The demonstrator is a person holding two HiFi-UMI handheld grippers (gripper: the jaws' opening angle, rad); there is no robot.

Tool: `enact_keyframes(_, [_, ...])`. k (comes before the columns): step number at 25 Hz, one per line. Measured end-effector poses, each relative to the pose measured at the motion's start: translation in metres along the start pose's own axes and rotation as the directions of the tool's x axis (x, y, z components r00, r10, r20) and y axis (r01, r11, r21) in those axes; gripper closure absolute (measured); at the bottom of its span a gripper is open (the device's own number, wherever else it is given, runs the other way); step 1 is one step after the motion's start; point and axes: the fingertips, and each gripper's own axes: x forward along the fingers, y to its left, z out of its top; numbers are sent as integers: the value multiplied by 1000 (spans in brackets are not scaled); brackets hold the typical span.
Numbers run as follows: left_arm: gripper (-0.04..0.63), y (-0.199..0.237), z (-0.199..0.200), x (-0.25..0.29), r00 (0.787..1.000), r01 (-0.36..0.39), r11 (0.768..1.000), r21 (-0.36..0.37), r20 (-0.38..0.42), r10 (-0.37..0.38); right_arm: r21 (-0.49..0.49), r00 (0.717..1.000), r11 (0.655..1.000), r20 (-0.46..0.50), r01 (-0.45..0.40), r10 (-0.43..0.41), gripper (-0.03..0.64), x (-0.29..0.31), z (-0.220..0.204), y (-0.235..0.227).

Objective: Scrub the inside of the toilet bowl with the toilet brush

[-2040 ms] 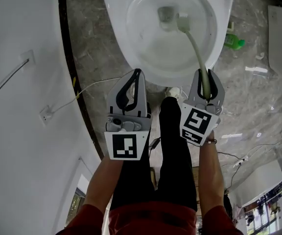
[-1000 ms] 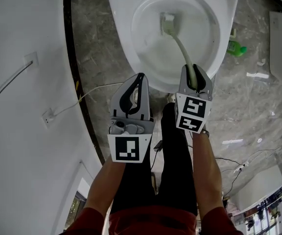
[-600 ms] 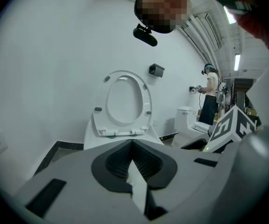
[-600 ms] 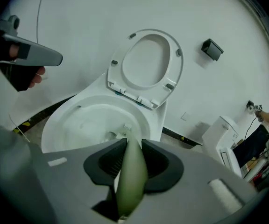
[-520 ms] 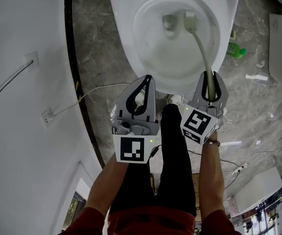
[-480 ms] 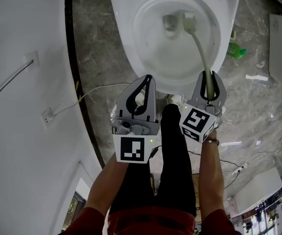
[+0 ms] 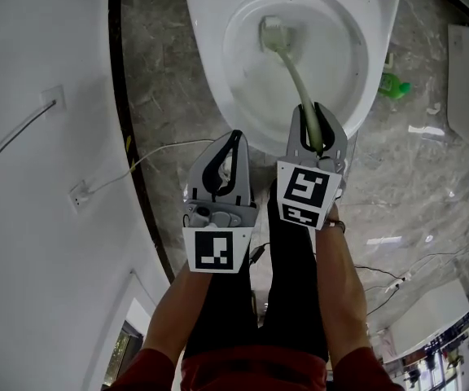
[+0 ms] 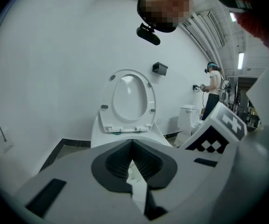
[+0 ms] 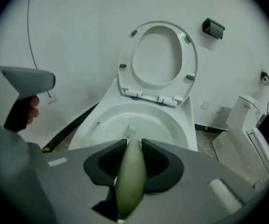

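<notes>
So, item by item. What's in the head view?

OPERATOR: Item one, toilet bowl (image 7: 218, 88), seat up, directly ahead of my feet. Item two, toilet brush (image 7: 295, 65), pale green. Its head is low on the far left of the basin, and the handle slants back over the near rim. Item three, right gripper (image 7: 316, 119), clamped on the handle's near end. I judge I'm gripping it that far back so the jaws stay outside the bowl while the bristles reach the wall. Item four, left gripper (image 7: 233, 141), parked beside the right one and short of the rim, apparently to stay out of the stroke. Sundries: a green bottle (image 7: 393, 81) on the floor right of the pan, and a cable (image 7: 153, 149) trailing along the left wall.

DESK: And the left gripper view?

OPERATOR: The left gripper's jaws are drawn together with the tips meeting and nothing held between them. I see only porcelain through the gap. Beyond it is the raised seat (image 8: 127, 97). The right gripper's marker cube (image 8: 218, 129) is close on the right. A second toilet (image 8: 190, 113) and another person (image 8: 214, 85) are well off in the background.

DESK: Right gripper view?

OPERATOR: The jaws are closed on the toilet brush handle, which runs straight out between them. The head is small and white, down inside the bowl just past the tips. Whether the bristles are touching the porcelain I can't tell from here. My judgement is that scrubbing is under way, with much of the basin yet to cover.
</notes>
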Motion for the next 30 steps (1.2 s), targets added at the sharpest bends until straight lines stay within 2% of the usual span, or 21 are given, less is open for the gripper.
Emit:
enact_keyframes(3, [589,1,1,1,1000,-3,1000,0,-1,3,7,999,1000,38,-27,27,506,-13,21,12])
enact_keyframes(5, [590,1,3,3,1000,-2,1000,-4,5,2,0,999,1000,30,-23,23,506,-11,16,11])
enact_keyframes(8, [589,-1,6,5,1000,6,1000,-6,22,-5,5,1000,1000,-18,6,-6,506,9,-4,-3])
enact_keyframes(13, [589,-7,1,6,1000,13,1000,-7,8,-13,112,994,993,-107,44,-32,506,39,-20,-40])
enact_keyframes(17, [590,-13,2,6,1000,27,1000,-6,13,-26,126,990,986,-108,106,-92,506,15,-18,-66])
enact_keyframes(21, [589,-14,1,10,1000,31,1000,-2,1,-31,112,988,983,-67,148,-141,506,-17,-1,-76])
enact_keyframes(24, [590,-12,5,13,1000,25,1000,-1,7,-25,95,989,986,-67,139,-133,506,-10,2,-71])
enact_keyframes(30, [590,-6,7,9,1000,13,1000,11,13,-13,64,992,996,-120,54,-46,506,39,-9,-48])
